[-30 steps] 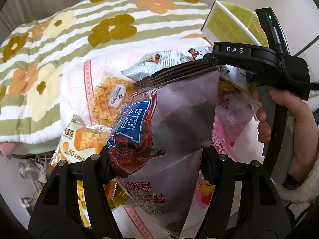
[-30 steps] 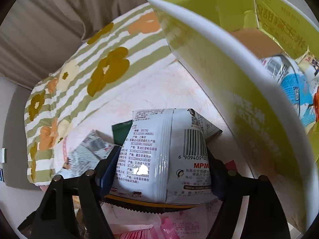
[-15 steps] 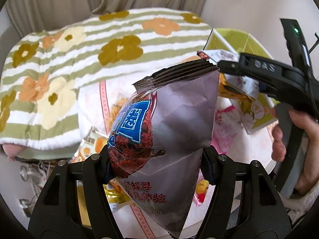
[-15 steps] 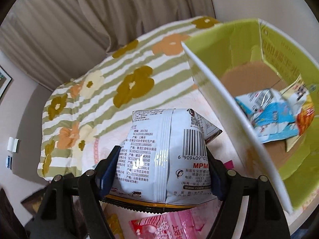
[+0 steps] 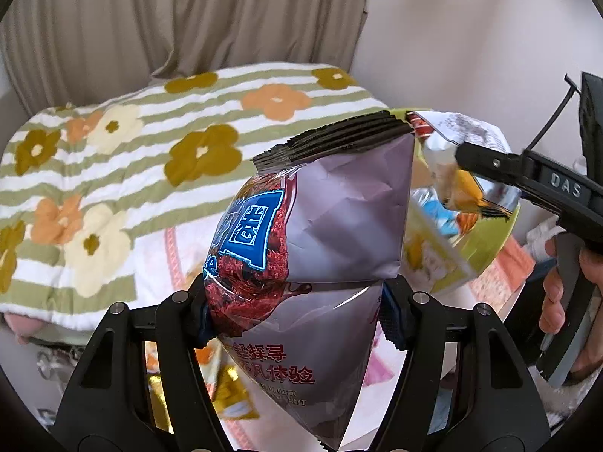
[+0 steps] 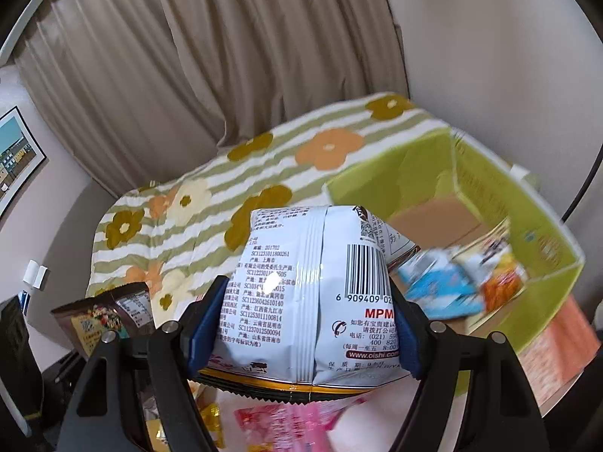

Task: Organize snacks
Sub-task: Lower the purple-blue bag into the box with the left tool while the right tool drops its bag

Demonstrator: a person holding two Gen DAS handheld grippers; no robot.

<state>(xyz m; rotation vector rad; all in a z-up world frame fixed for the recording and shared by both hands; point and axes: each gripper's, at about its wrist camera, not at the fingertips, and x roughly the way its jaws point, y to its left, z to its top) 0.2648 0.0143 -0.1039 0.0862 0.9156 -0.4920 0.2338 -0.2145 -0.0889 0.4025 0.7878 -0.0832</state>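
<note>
My left gripper (image 5: 296, 310) is shut on a purple-grey snack bag with a blue label (image 5: 320, 248) and holds it up in the air. My right gripper (image 6: 305, 324) is shut on a white snack bag with a barcode (image 6: 312, 293), back side toward the camera. In the left wrist view the right gripper (image 5: 490, 165) holds that white bag (image 5: 448, 139) over the green box (image 5: 490, 241). The green cardboard box (image 6: 546, 218) stands at the right and holds blue and orange packets (image 6: 444, 290). The purple-grey bag shows at the lower left of the right wrist view (image 6: 109, 312).
A bed with a green-striped flower blanket (image 5: 150, 165) lies behind. A pink-patterned cloth (image 5: 169, 248) covers the table, with yellow packets (image 5: 230, 395) and a pink packet (image 6: 286, 425) on it. Beige curtains (image 6: 226, 56) hang at the back.
Both grippers have risen with their bags. The right gripper has moved toward the green box, so that the box's open inside now shows below and to the right of it.
</note>
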